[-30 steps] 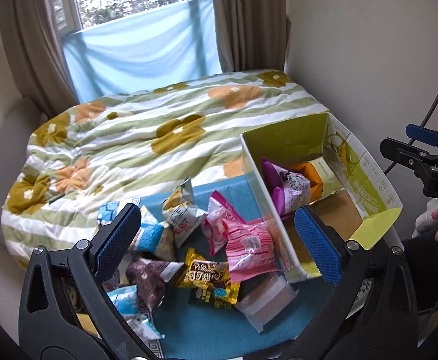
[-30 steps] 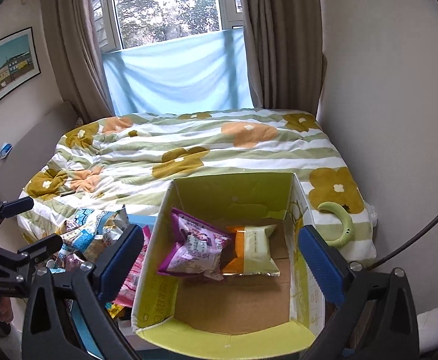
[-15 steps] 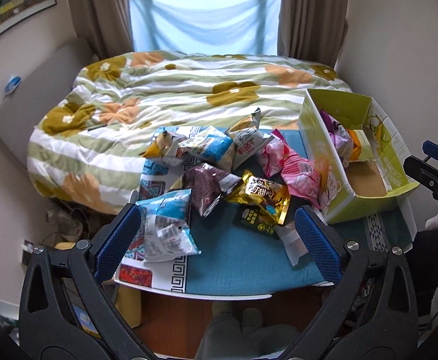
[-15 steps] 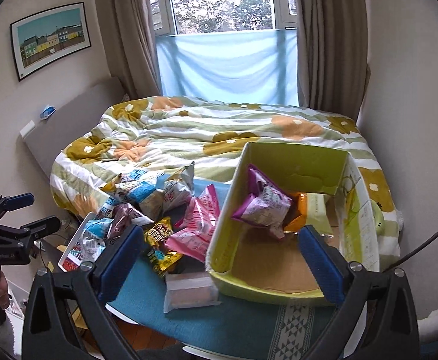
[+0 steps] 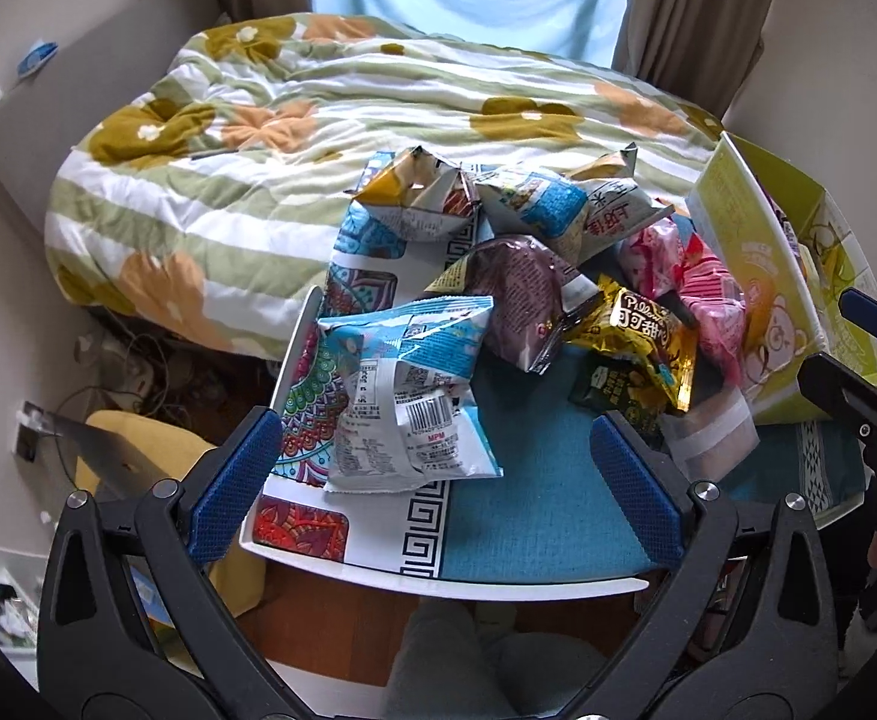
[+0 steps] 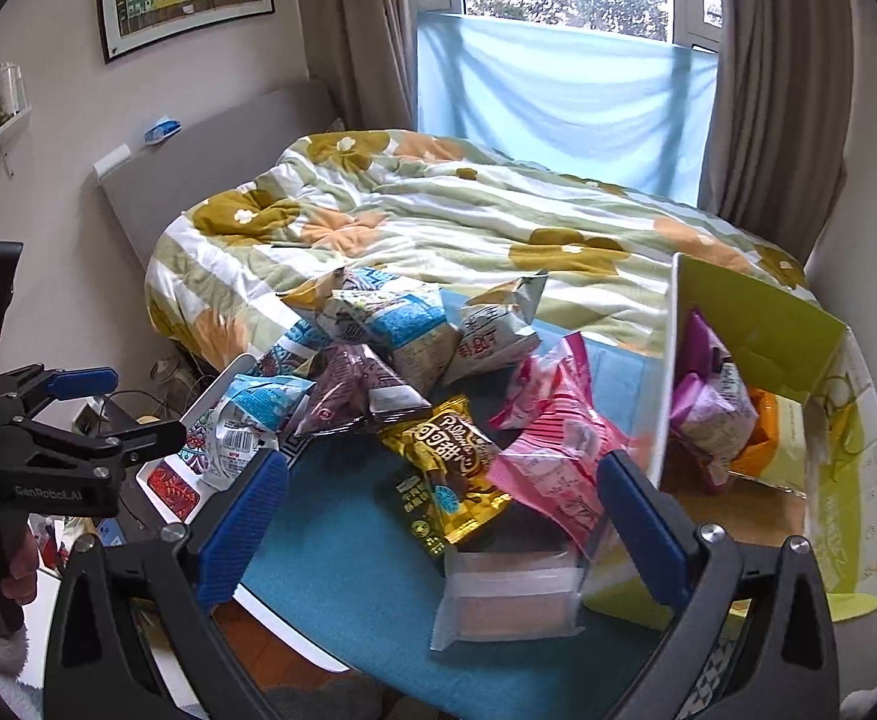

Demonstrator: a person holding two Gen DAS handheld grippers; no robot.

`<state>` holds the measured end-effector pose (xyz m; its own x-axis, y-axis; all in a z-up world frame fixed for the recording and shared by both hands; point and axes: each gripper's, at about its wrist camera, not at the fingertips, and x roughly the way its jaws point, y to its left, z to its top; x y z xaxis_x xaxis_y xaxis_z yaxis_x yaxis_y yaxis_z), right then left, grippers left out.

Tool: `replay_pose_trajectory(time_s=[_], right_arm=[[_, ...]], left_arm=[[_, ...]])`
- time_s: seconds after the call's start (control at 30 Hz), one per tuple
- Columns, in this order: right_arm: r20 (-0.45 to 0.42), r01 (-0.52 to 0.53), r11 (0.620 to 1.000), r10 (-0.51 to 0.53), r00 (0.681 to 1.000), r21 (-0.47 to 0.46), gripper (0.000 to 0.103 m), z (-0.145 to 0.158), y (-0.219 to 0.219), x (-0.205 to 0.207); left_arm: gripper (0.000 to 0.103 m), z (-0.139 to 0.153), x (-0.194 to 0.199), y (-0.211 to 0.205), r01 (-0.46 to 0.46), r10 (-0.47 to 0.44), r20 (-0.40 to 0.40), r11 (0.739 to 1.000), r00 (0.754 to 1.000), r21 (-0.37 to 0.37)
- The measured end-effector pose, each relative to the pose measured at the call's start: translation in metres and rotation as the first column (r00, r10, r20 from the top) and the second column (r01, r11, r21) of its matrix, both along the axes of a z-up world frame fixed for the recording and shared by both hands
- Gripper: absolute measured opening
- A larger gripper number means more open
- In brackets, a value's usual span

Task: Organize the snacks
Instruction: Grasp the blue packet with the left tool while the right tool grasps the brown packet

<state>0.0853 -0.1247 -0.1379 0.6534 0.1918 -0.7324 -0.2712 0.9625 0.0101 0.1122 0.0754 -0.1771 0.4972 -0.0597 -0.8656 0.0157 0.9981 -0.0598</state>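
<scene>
Several snack packets lie heaped on a small table with a teal cloth (image 5: 534,516). Nearest my open, empty left gripper (image 5: 432,480) is a blue-and-white packet (image 5: 414,384), with a brown packet (image 5: 516,294) and a gold packet (image 5: 642,336) behind it. My open, empty right gripper (image 6: 438,510) hovers over the gold packet (image 6: 444,462), a pink packet (image 6: 558,450) and a clear-wrapped pink bar (image 6: 510,594). A yellow-green cardboard box (image 6: 756,318) at the right holds a purple packet (image 6: 714,402) and an orange one (image 6: 762,438).
A bed with a flowered quilt (image 6: 438,216) lies just behind the table. The left gripper's body (image 6: 48,456) shows at the left of the right wrist view. Cables and a yellow cushion (image 5: 132,450) are on the floor at the left. Wall at the right.
Both grippers have pulled back and swung left, away from the box. The snack pile now fills the middle of both views. Both stay open and empty.
</scene>
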Motion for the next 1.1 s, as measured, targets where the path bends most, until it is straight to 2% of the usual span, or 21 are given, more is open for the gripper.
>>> replay_pose_trajectory(time_s=[0.37,0.53,0.8,0.93,1.07,1.1], right_arm=[[-0.113,-0.076,0.997,0.076,0.991,-0.001,0.102,-0.047,0.048,0.071],[-0.184,-0.101,0.995,0.103,0.978,0.020,0.102,-0.068,0.062,0.105],[-0.247,-0.161,0.987,0.162,0.955,0.023,0.098,-0.087,0.078,0.140],[-0.289,-0.179,0.983,0.181,0.940,0.032,0.091,-0.098,0.081,0.151],[-0.316,-0.192,0.981,0.195,0.929,0.043,0.090,-0.105,0.085,0.155],[-0.322,-0.194,0.980,0.198,0.926,0.045,0.090,-0.107,0.085,0.156]], left_arm=[[0.101,-0.073,0.046,0.021,0.003,-0.010,-0.126,0.998,0.992,-0.056],[0.101,-0.089,0.057,0.022,0.007,-0.017,-0.146,0.998,0.989,-0.063],[0.101,-0.104,0.069,0.022,0.010,-0.019,-0.167,0.998,0.986,-0.057],[0.088,-0.112,0.073,0.021,0.019,-0.031,-0.191,0.998,0.981,-0.062],[0.082,-0.118,0.073,0.021,0.031,-0.044,-0.198,0.997,0.979,-0.067],[0.078,-0.118,0.073,0.021,0.037,-0.050,-0.198,0.997,0.979,-0.071]])
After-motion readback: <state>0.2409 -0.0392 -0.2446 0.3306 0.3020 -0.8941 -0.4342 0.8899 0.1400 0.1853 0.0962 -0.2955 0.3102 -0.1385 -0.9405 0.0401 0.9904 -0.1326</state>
